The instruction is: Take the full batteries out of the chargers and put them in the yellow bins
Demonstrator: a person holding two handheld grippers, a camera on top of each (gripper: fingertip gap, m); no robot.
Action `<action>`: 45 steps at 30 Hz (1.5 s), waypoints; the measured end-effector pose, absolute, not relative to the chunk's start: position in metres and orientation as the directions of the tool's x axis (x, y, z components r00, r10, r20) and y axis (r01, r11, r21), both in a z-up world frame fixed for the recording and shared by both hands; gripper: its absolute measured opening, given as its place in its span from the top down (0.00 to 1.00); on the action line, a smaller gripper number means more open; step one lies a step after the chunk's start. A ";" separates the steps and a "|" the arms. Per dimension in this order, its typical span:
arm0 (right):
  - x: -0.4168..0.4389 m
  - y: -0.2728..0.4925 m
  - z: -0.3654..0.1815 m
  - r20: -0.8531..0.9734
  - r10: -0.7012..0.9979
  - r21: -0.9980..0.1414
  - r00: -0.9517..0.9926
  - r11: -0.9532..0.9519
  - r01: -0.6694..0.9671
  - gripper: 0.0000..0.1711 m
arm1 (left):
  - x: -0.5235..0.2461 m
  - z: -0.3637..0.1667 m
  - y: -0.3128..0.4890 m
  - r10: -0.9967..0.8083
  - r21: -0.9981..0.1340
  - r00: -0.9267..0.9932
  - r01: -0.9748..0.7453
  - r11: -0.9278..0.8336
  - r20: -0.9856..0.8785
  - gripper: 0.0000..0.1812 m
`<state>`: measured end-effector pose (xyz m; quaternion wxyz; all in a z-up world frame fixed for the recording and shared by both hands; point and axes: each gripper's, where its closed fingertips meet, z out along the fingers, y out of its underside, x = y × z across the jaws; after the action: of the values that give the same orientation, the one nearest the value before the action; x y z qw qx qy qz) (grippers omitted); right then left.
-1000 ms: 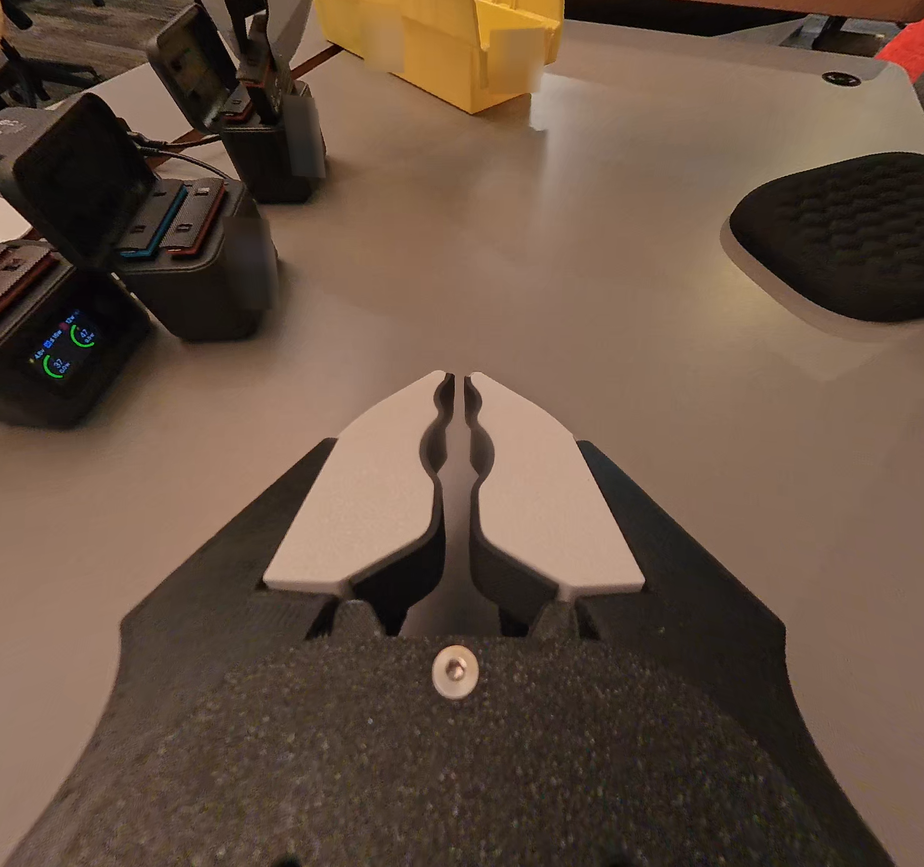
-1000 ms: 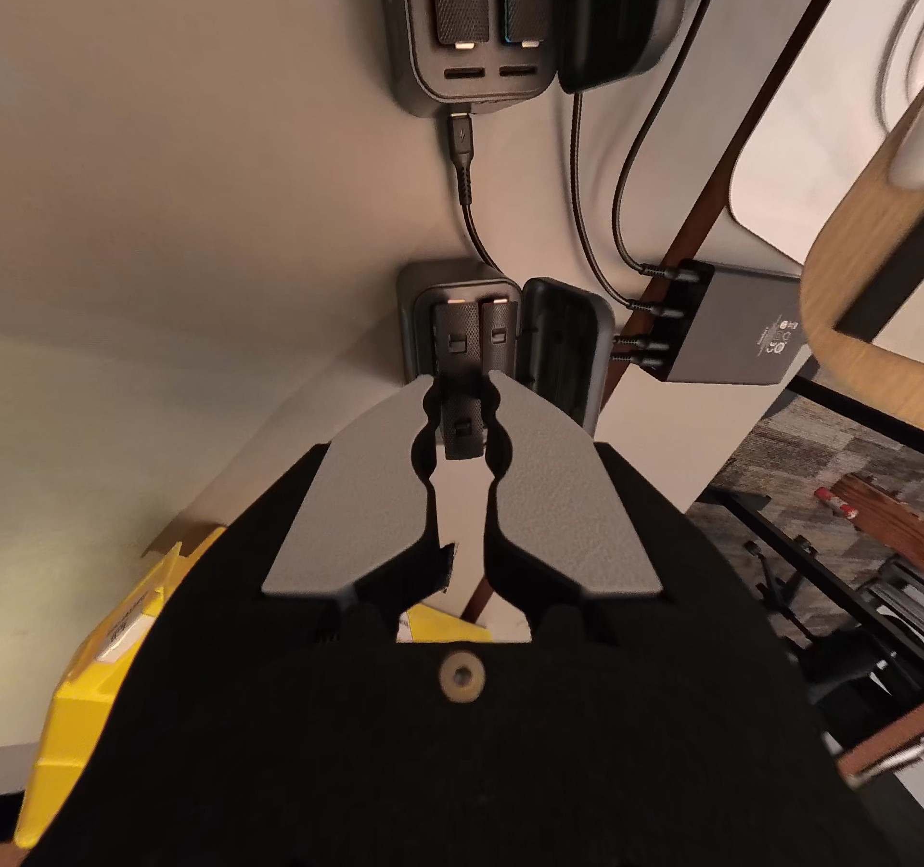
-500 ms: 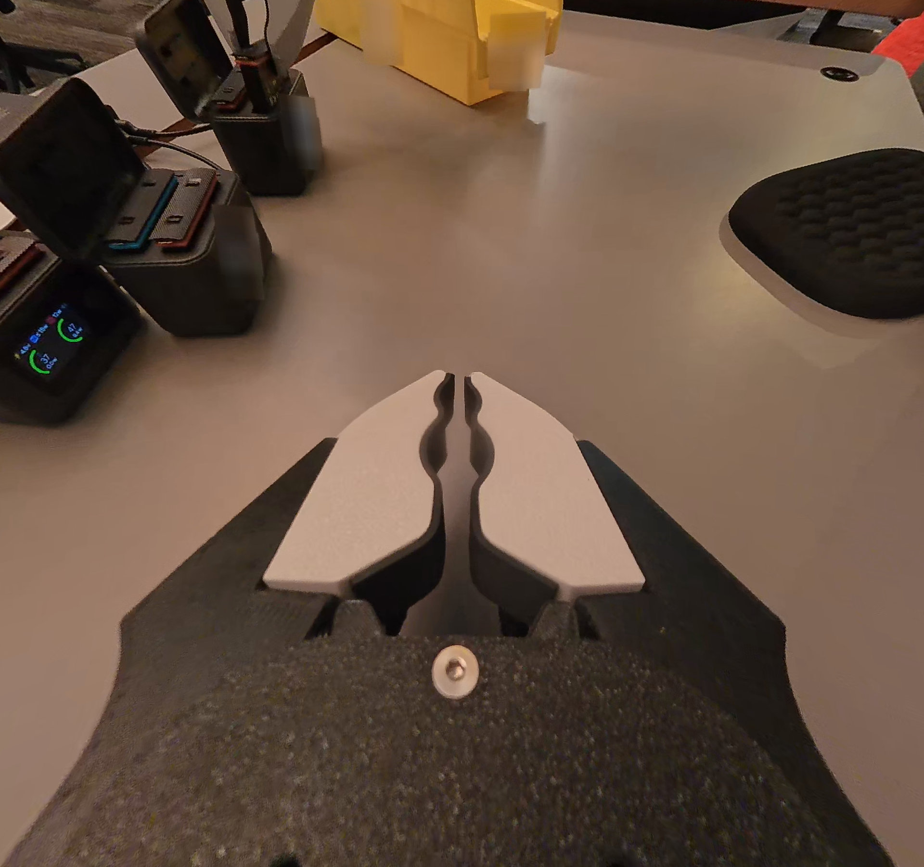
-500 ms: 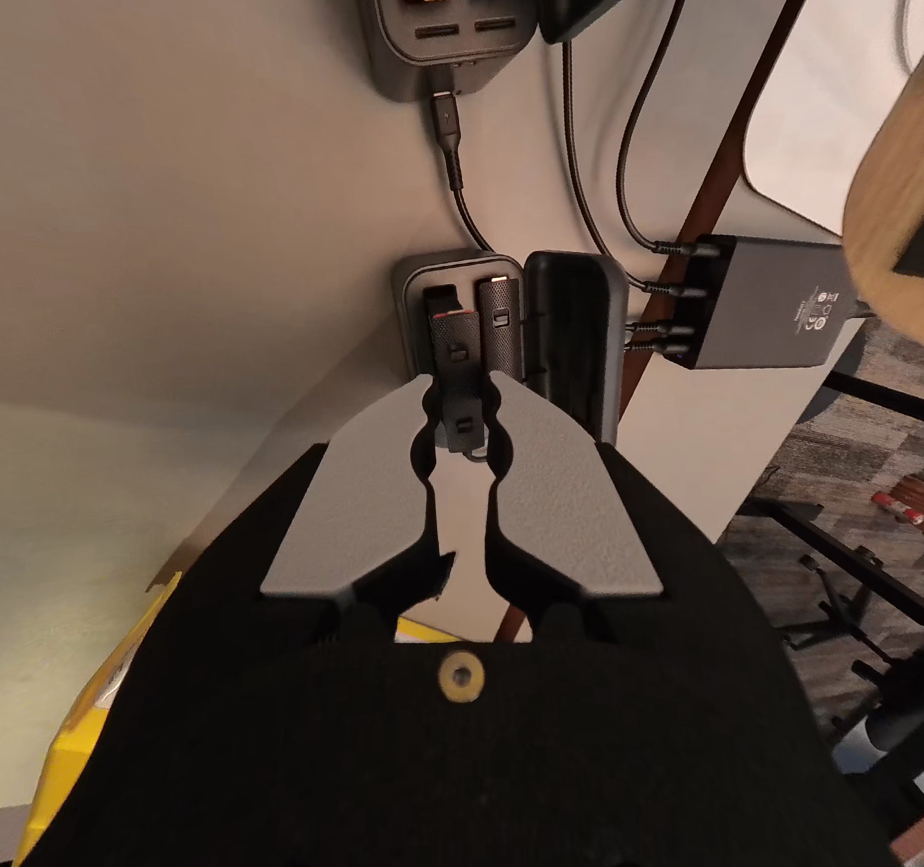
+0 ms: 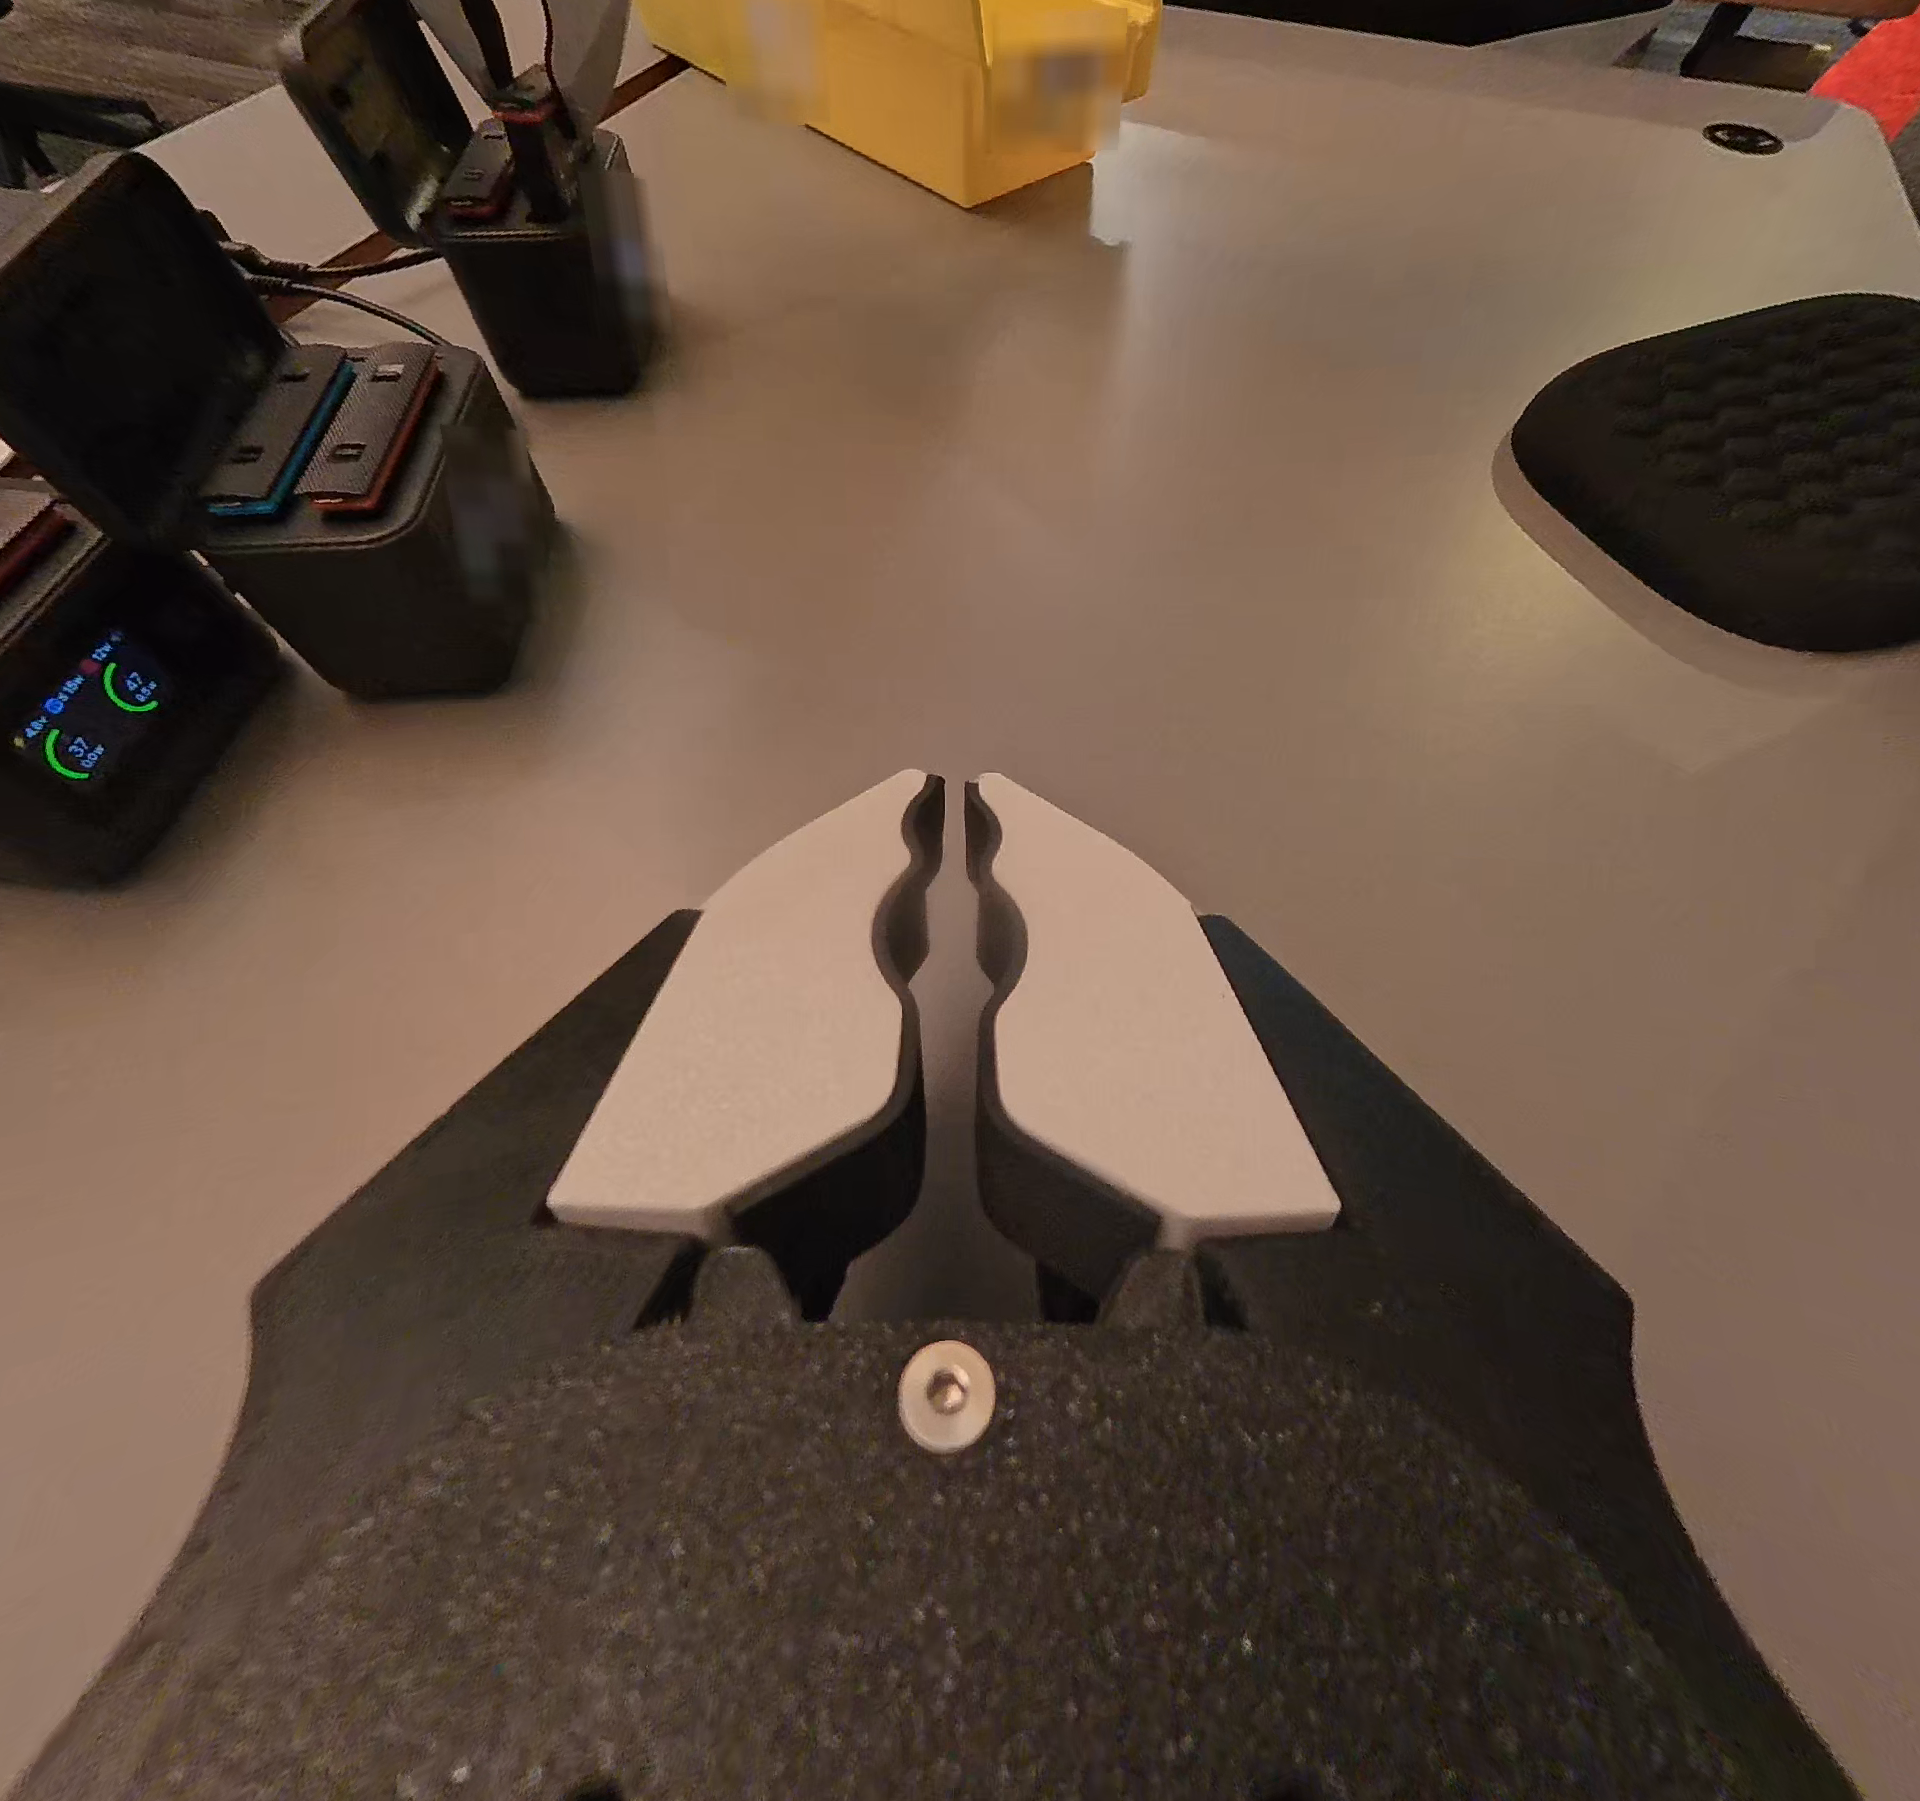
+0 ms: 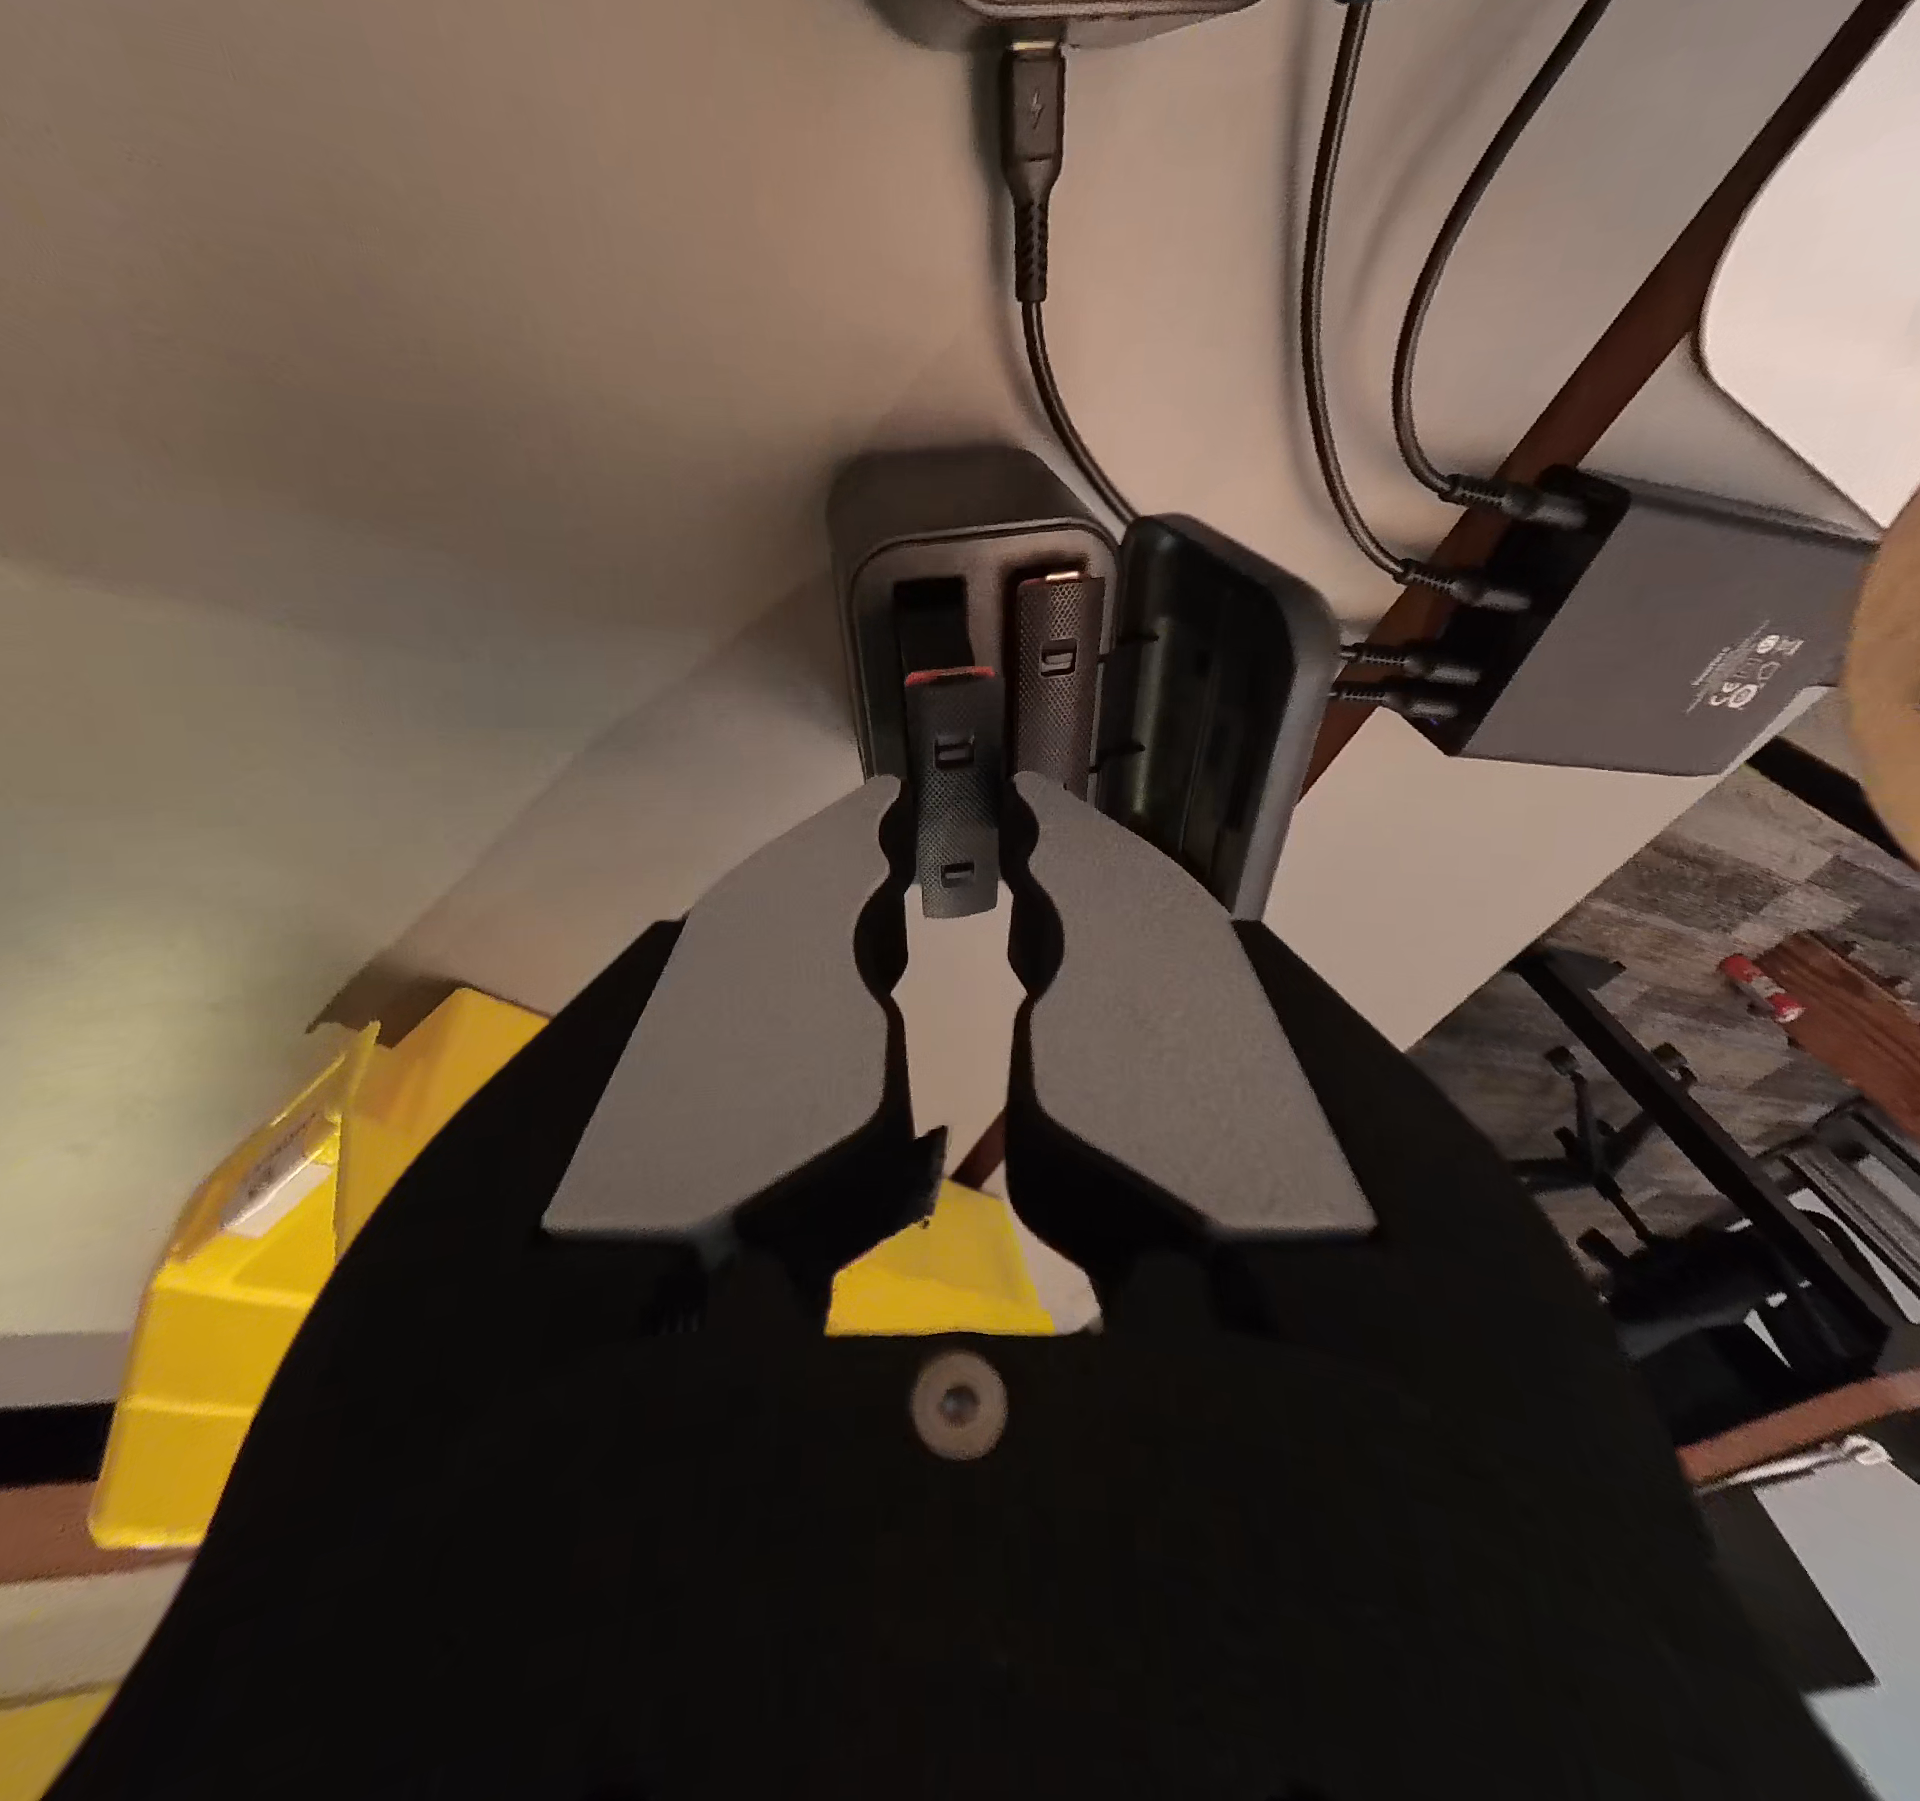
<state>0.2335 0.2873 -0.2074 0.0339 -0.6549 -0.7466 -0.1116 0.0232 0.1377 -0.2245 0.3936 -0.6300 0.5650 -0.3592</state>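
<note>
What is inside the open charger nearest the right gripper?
The charger has one battery seated in its right slot. The left slot looks dark and empty; the right gripper grips a red-tipped battery above it. The slot's bottom is hidden.

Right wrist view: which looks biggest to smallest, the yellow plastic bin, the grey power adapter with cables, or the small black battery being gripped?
1. Yellow plastic bin, though partly hidden behind the right gripper.
2. Grey power adapter.
3. Small black battery, smallest even though it is nearest the camera.
</note>
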 end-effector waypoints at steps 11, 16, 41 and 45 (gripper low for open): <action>0.233 0.287 -0.215 0.145 0.975 0.263 -0.168 0.126 0.957 0.92 | 0.023 -0.225 0.137 -0.995 -0.901 0.101 -0.430 -0.047 0.004 0.98; 0.232 0.288 -0.215 0.168 0.976 0.235 -0.139 0.097 0.967 0.91 | 0.023 -0.224 0.137 -0.995 -0.902 0.100 -0.429 -0.051 0.008 0.98; 0.228 0.287 -0.210 0.203 0.855 -0.340 0.477 -0.395 0.853 1.00 | 0.023 -0.226 0.133 -0.996 -0.898 0.090 -0.440 -0.026 -0.015 0.98; 0.228 0.289 -0.211 0.201 0.853 -0.323 0.481 -0.406 0.855 1.00 | 0.023 -0.226 0.133 -0.996 -0.897 0.089 -0.441 -0.028 -0.013 0.98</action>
<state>0.2281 0.2889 -0.2108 0.1938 -0.8386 -0.5092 -0.0021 0.0231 0.1329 -0.2261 0.3935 -0.6242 0.5756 -0.3525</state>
